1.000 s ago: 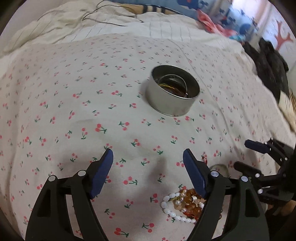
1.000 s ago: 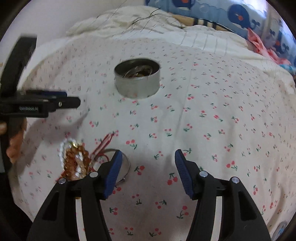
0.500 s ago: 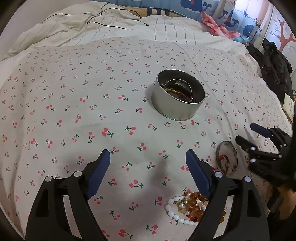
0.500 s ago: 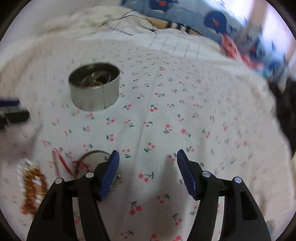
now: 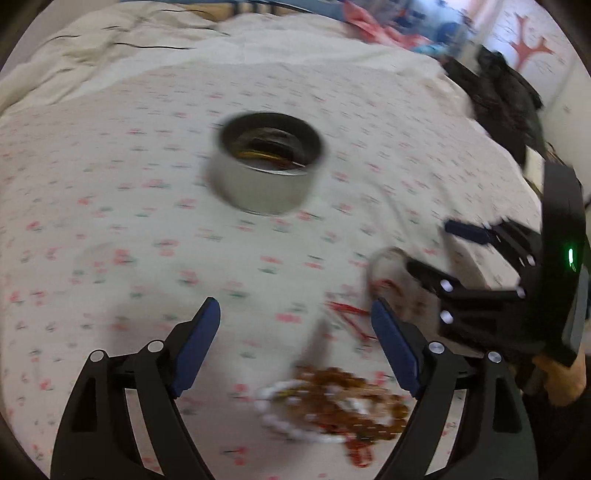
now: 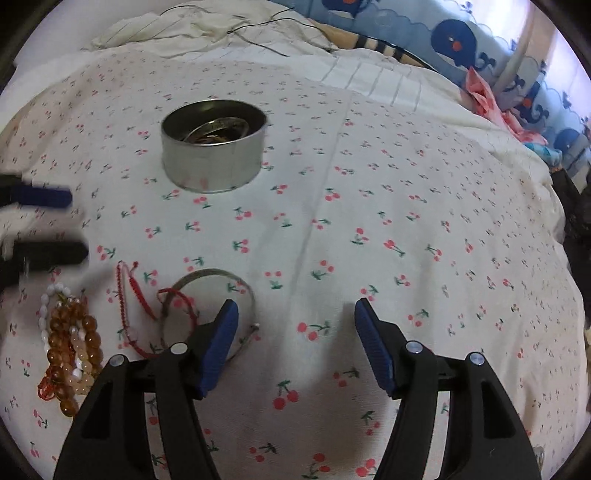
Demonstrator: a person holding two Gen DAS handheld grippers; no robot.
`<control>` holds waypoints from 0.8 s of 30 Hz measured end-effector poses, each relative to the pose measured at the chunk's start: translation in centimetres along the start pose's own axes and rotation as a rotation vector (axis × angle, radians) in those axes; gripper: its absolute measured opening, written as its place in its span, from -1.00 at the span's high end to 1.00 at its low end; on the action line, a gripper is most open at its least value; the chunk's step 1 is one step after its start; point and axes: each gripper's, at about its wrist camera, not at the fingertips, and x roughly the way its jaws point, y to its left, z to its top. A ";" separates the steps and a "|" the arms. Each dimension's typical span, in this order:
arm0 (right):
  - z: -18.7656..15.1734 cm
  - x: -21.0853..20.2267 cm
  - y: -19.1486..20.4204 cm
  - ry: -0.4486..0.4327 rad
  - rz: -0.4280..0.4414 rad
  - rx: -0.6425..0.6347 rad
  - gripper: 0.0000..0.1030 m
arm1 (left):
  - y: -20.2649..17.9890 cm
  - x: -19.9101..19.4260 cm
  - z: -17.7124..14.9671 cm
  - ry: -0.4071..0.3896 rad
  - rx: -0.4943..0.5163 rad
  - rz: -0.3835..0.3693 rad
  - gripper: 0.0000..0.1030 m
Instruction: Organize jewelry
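Note:
A round metal tin (image 6: 213, 155) with bangles inside stands on the cherry-print bedsheet; it also shows in the left wrist view (image 5: 266, 172). A silver bangle (image 6: 207, 277), red cord bracelets (image 6: 127, 295) and a pile of amber and white bead bracelets (image 6: 72, 347) lie in front of it. My right gripper (image 6: 295, 317) is open and empty, its left finger over the bangle's edge. My left gripper (image 5: 295, 317) is open and empty, just above the bead pile (image 5: 332, 402). The left view is blurred.
The cherry-print sheet (image 6: 406, 221) covers a bed. Rumpled white bedding with a black cable (image 6: 251, 33) lies behind, whale-print pillows (image 6: 454, 40) at the back right. Dark clothing (image 5: 506, 99) sits at the bed's right edge.
Both grippers moved closer to the jewelry pile. The left view swung right, so the beads sit more centred between its fingers. Both stay open.

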 end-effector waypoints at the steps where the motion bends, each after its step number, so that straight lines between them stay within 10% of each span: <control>1: 0.0 0.0 -0.3 -0.002 0.005 0.015 -0.26 | -0.5 0.4 -0.1 0.006 0.015 -0.002 -0.55; 4: 0.1 -0.4 -0.7 -0.018 0.007 0.033 -0.38 | -1.8 1.7 -0.4 0.026 0.049 0.033 -0.52; 9: 0.2 -0.5 -1.0 -0.021 0.003 0.036 -0.38 | -2.9 2.7 -0.8 0.051 0.096 0.040 0.96; 24: 0.6 -0.9 -0.6 -0.068 0.053 0.041 -0.39 | 5.1 -1.1 0.6 -0.043 -0.150 0.145 0.95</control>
